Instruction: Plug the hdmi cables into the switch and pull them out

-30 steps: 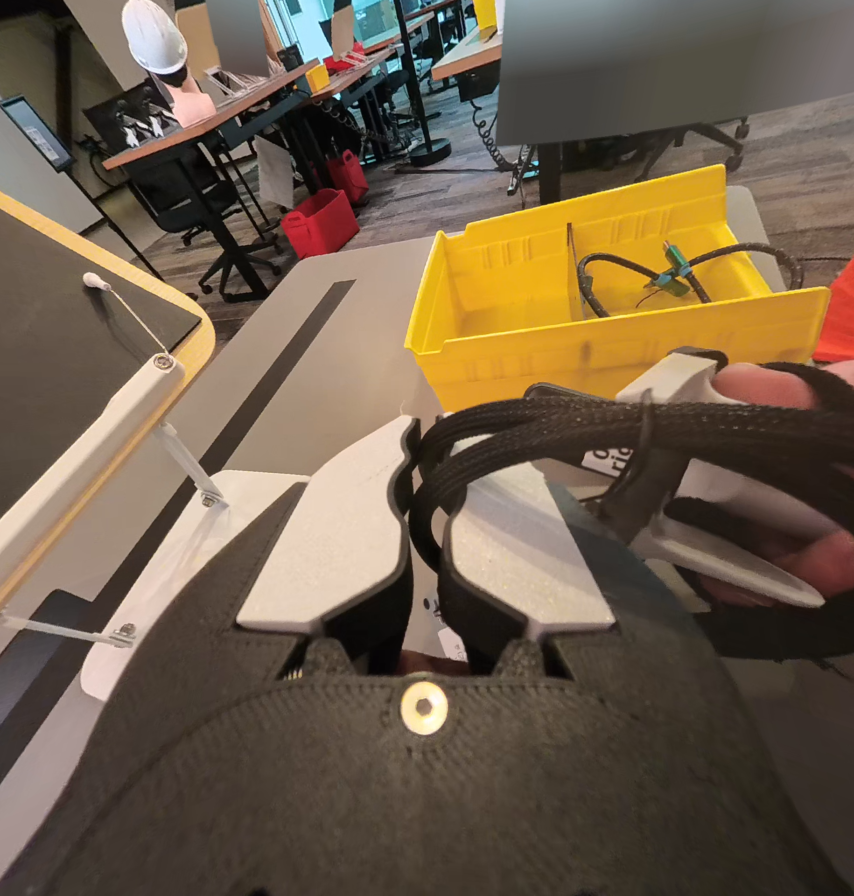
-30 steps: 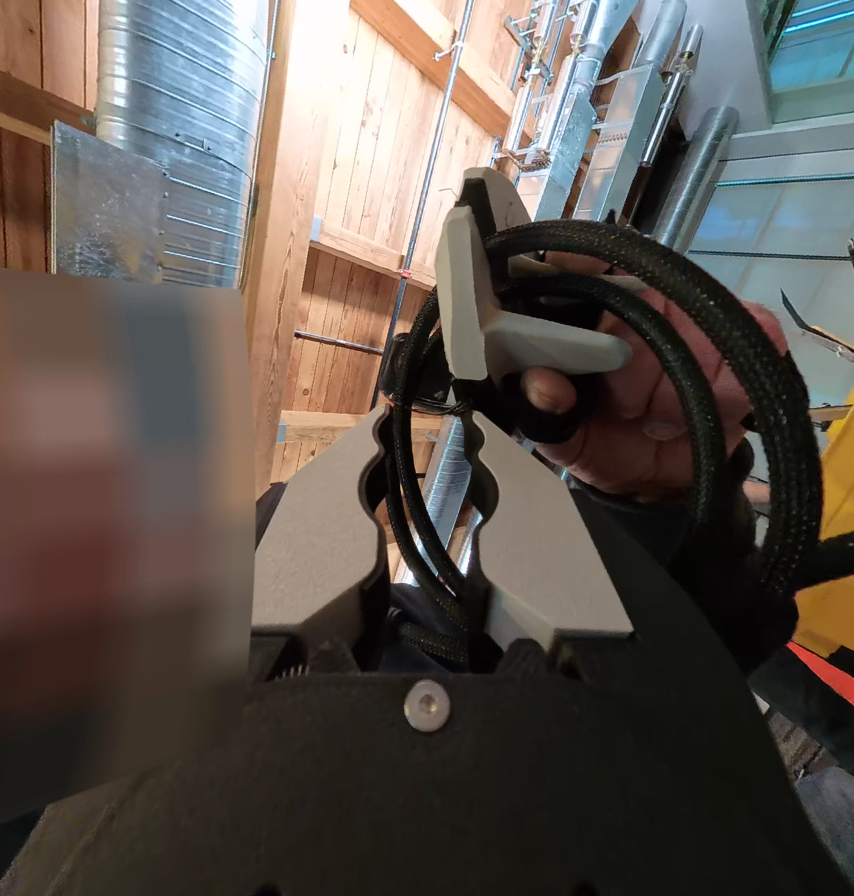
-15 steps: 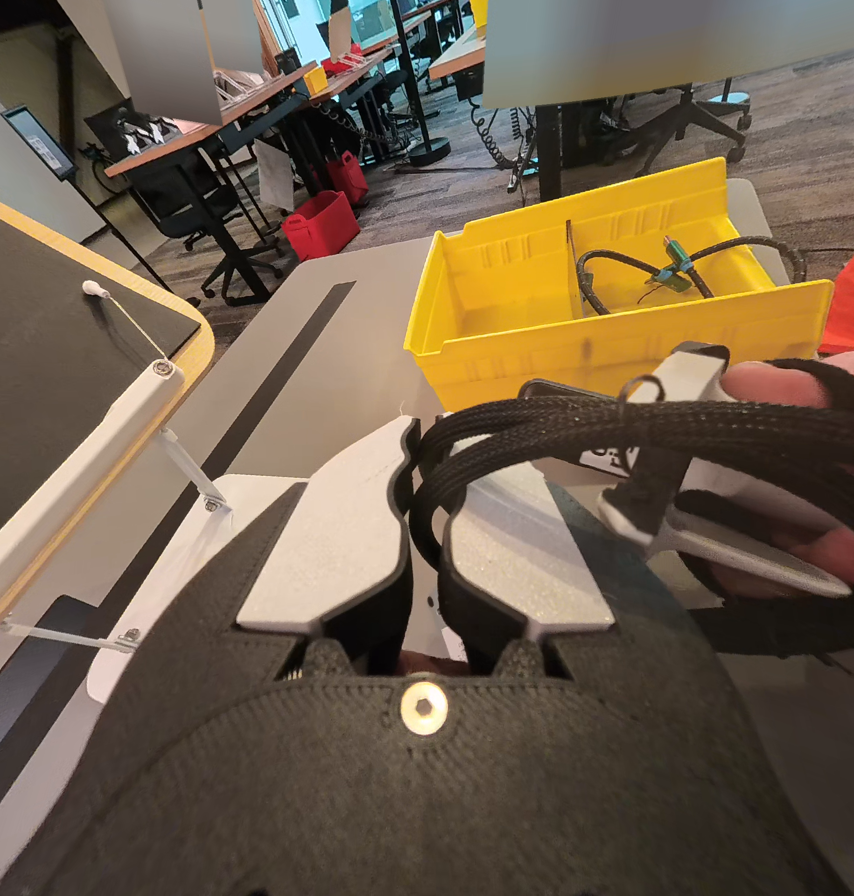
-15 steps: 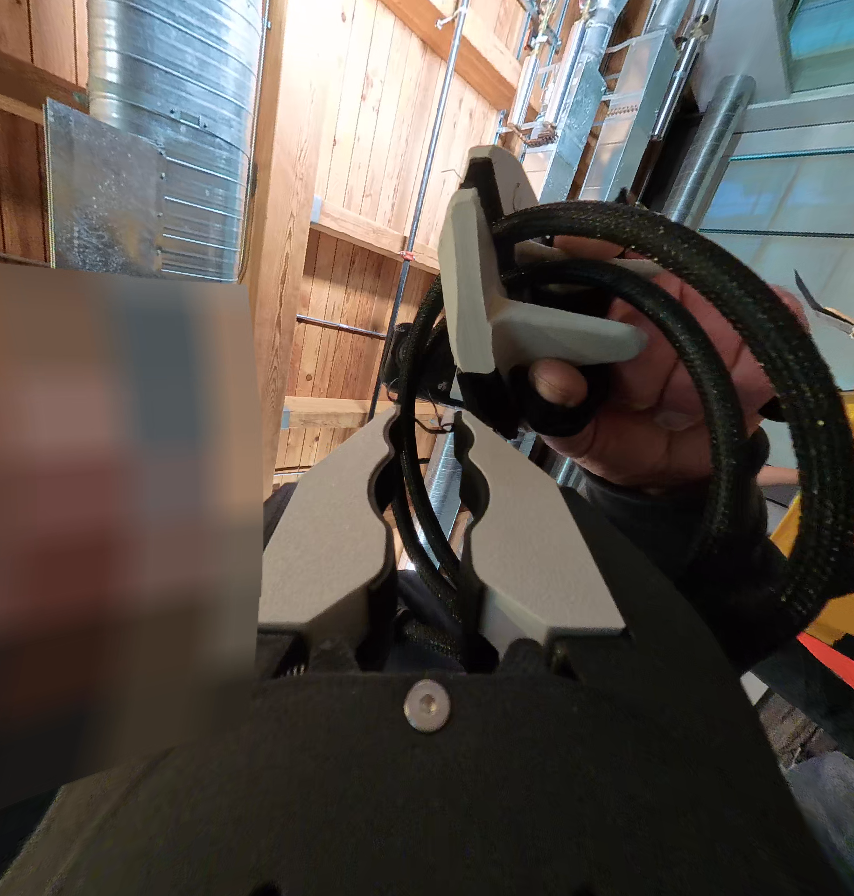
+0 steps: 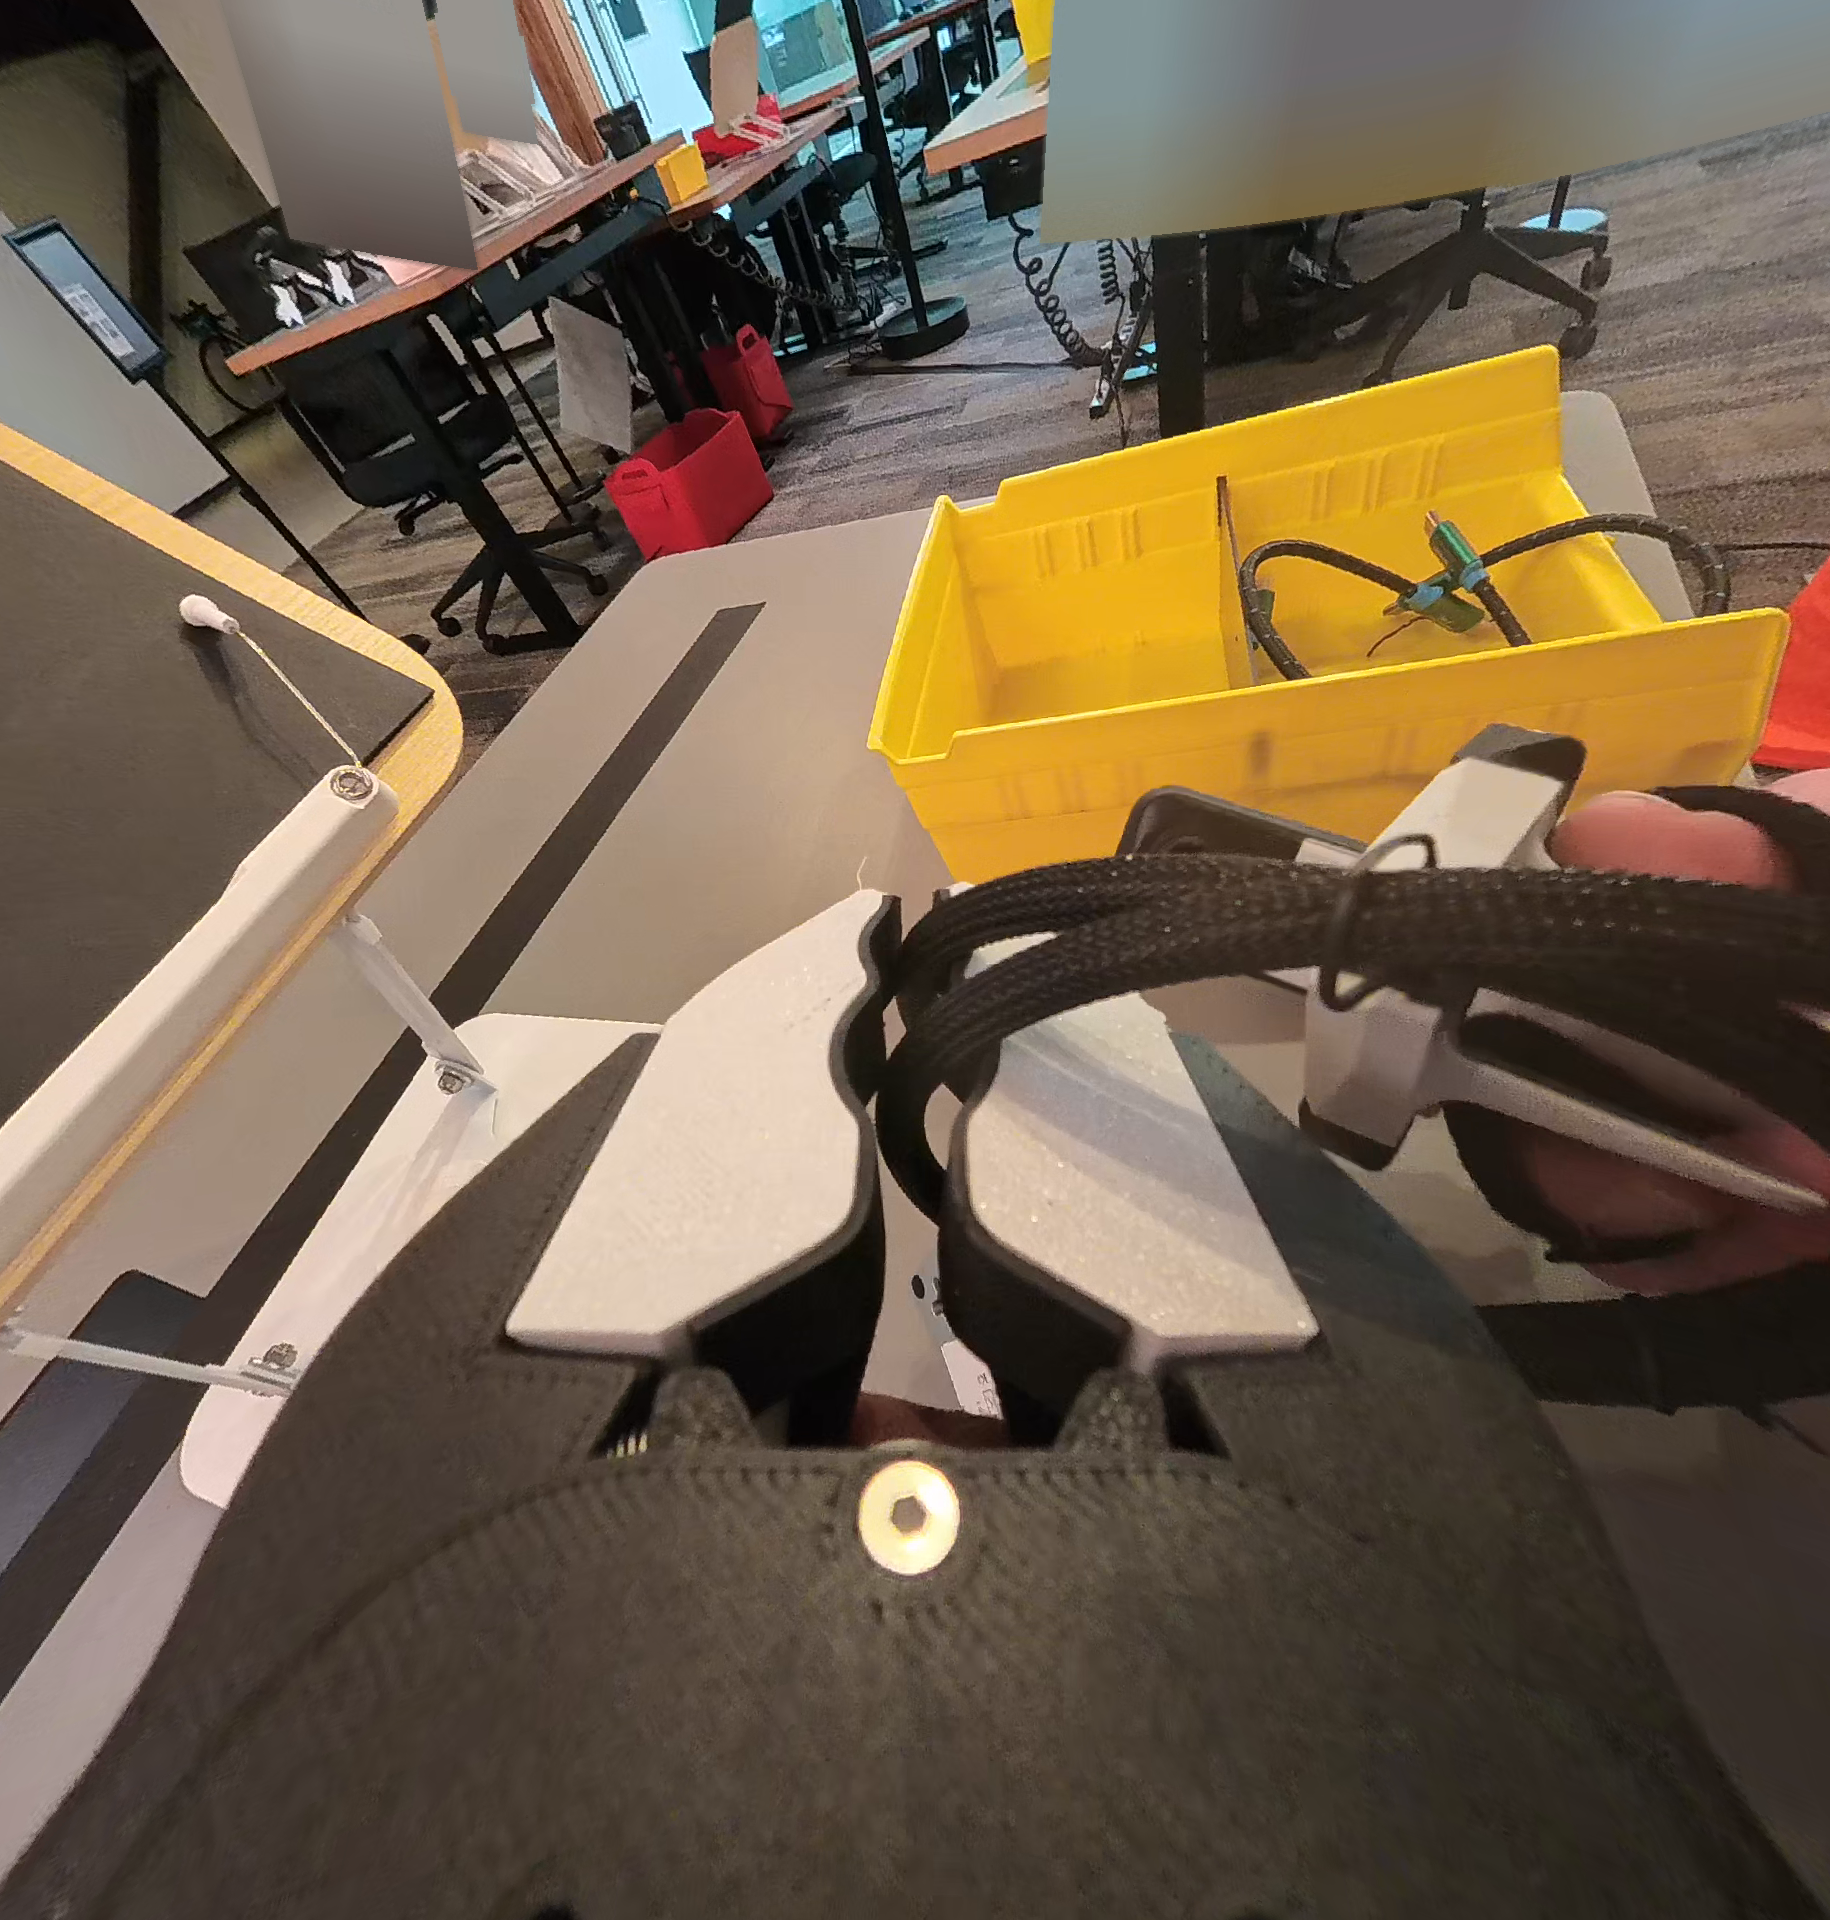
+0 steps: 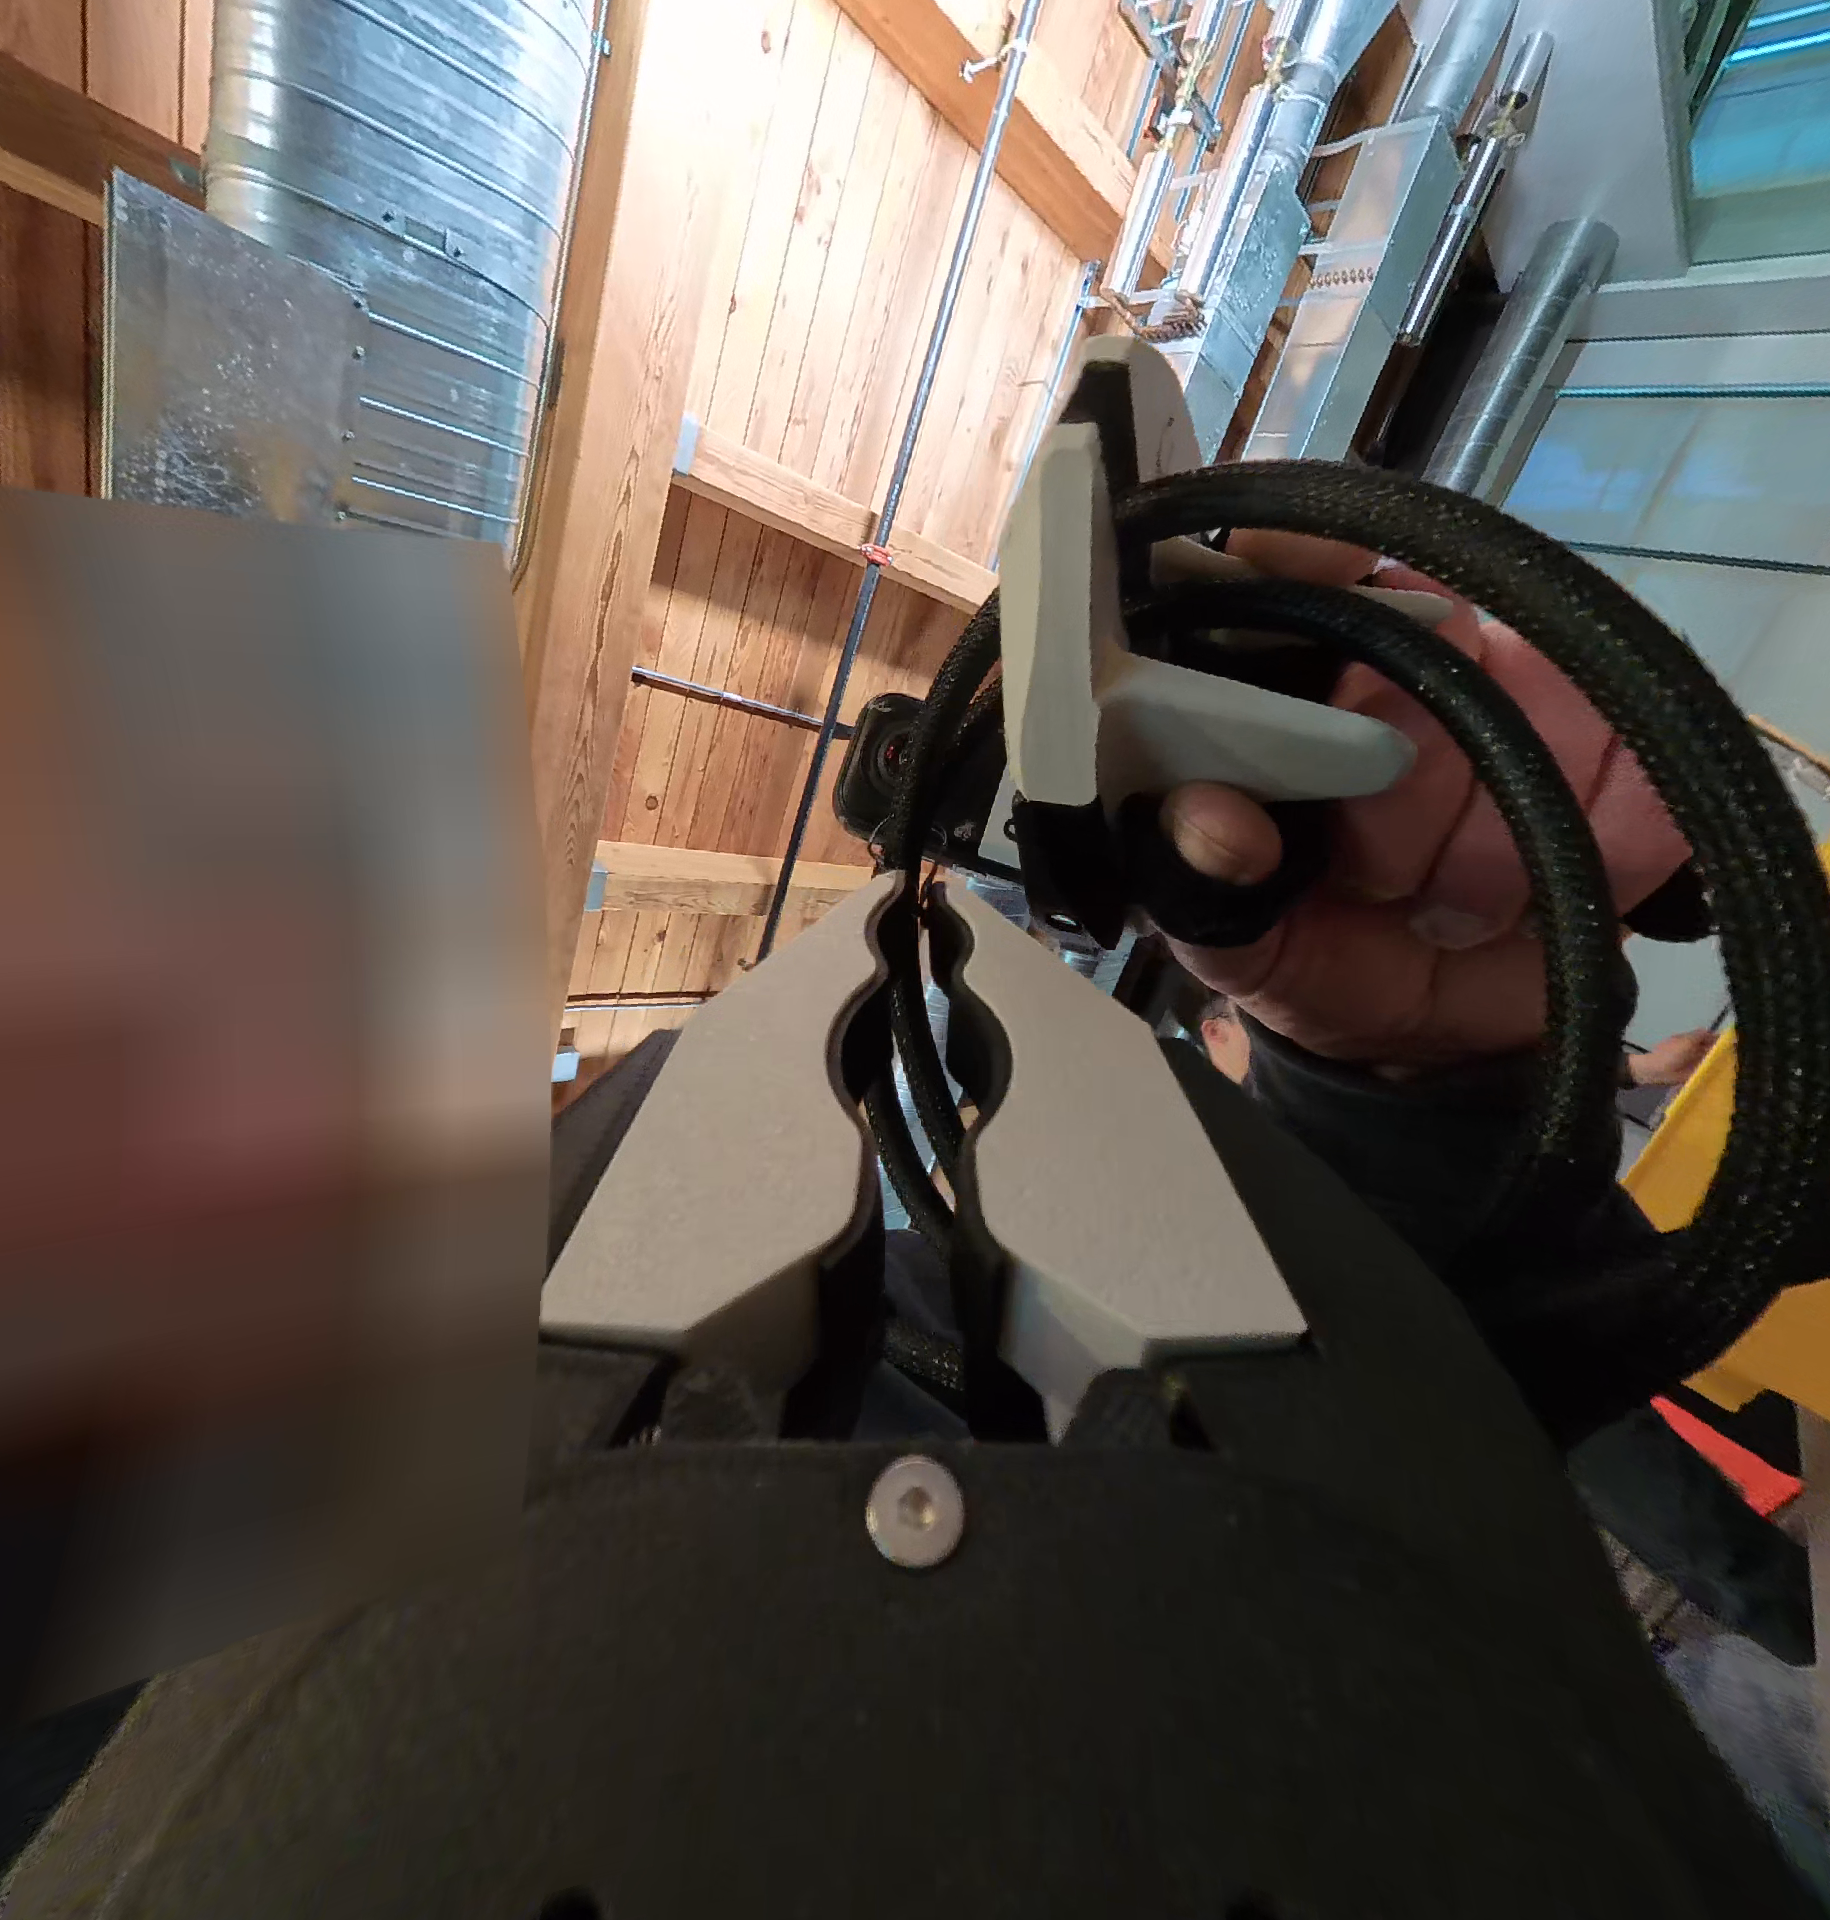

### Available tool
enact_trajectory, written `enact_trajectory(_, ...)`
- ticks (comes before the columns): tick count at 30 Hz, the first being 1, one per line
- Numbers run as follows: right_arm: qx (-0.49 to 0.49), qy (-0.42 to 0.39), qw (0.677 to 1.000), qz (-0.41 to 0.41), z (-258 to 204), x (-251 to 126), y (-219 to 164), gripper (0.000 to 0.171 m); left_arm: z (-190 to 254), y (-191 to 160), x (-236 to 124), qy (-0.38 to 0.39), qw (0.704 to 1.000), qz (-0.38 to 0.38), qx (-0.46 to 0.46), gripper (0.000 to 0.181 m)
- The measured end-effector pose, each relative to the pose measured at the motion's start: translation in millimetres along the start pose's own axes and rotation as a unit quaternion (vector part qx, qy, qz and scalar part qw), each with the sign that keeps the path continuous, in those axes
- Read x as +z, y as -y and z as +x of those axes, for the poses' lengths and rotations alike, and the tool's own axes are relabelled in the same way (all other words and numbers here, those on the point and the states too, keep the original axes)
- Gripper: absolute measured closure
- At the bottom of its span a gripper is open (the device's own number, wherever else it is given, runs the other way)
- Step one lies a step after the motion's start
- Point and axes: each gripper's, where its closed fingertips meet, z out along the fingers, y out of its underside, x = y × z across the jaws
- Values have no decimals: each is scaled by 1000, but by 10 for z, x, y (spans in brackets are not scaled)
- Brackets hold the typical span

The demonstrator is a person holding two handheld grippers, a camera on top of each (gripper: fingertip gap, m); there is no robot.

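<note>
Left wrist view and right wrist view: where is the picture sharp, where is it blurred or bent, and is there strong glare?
Left wrist view: braided cable and yellow bin are sharp; straight edges bend near the borders. Right wrist view: right gripper is sharp; the wooden wall is brightly lit at the top, without hard glare; flat blurred patches are added masks.

Grey-fingered black hand-held gripper (image 5: 906,1049)

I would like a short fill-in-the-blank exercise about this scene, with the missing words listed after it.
1. Both grippers are shut on a braided cable of ____ colour.
2. The bin on the grey table is ____.
3. In the left wrist view, the bin's left compartment is ____; cables lie in its right one.
4. The left gripper has ____ fingers.

Missing words: black; yellow; empty; two
</note>
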Motion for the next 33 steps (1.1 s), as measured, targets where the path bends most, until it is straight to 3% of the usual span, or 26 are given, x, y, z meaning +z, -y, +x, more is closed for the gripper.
enact_trajectory(1, -8, -6, 1000, -1, 0, -1, 1, 171, 1, -3, 1, -1, 1000, 0, -1, 177)
enact_trajectory(11, -163, -99, 980, -51, -5, 27, -11, 171, 37, -53, -31, -24, 999, -24, -31, 177)
enact_trajectory(15, -292, -162, 937, -107, 0, 59, -39, 171, 99, -113, -78, -55, 996, -47, -61, 177)
enact_trajectory(23, -543, -268, 767, -214, 91, 95, -44, 171, 238, -240, -170, -131, 977, -91, -139, 177)
enact_trajectory(27, -636, -303, 661, -259, 137, 86, -23, 171, 332, -309, -205, -173, 963, -106, -177, 177)
enact_trajectory(31, -719, -333, 531, -300, 170, 78, 26, 171, 394, -343, -219, -204, 949, -110, -212, 177)
enact_trajectory(33, -741, -344, 485, -311, 183, 74, 49, 171, 427, -358, -223, -220, 942, -110, -229, 177)
